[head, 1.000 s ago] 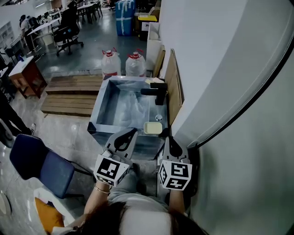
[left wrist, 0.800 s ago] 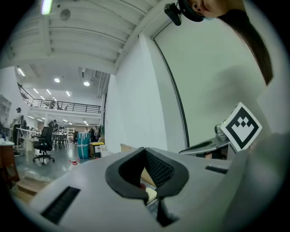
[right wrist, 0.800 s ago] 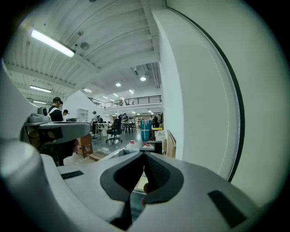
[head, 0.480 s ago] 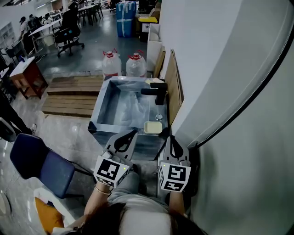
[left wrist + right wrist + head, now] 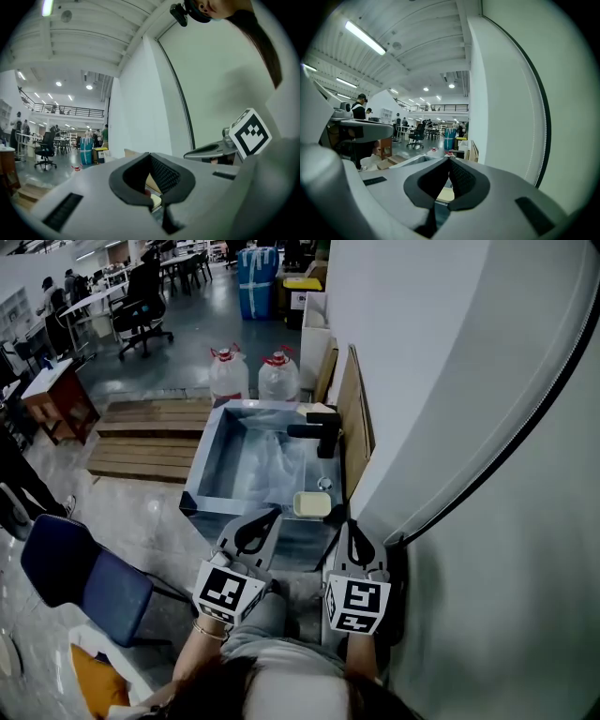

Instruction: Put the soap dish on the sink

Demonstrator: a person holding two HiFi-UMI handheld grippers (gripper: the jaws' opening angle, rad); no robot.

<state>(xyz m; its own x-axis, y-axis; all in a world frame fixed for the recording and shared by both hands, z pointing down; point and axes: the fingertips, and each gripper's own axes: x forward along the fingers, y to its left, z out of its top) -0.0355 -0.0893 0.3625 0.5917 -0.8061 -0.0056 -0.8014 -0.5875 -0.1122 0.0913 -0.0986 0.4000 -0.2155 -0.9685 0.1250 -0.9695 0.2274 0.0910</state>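
Note:
The pale yellow soap dish (image 5: 312, 503) lies on the near right corner of the steel sink (image 5: 202, 468), beside the drain end and in front of the black faucet (image 5: 319, 430). My left gripper (image 5: 265, 513) is shut and empty, its tips just short of the sink's near rim. To its right my right gripper (image 5: 350, 525) is also shut and empty, a little below and right of the dish. Through the hollow of the left gripper (image 5: 149, 154) a bit of the soap dish (image 5: 155, 200) shows. Behind the right gripper (image 5: 449, 159) the soap dish (image 5: 445, 194) is seen too.
A white wall runs close along the right, with wooden boards (image 5: 354, 418) leaning on it behind the sink. Two water jugs (image 5: 227, 372) stand beyond the sink, a wooden pallet (image 5: 141, 432) lies to its left, and a blue chair (image 5: 75, 573) is at my near left.
Both grippers stay shut and have barely shifted. The soap dish rests in the same spot on the sink corner.

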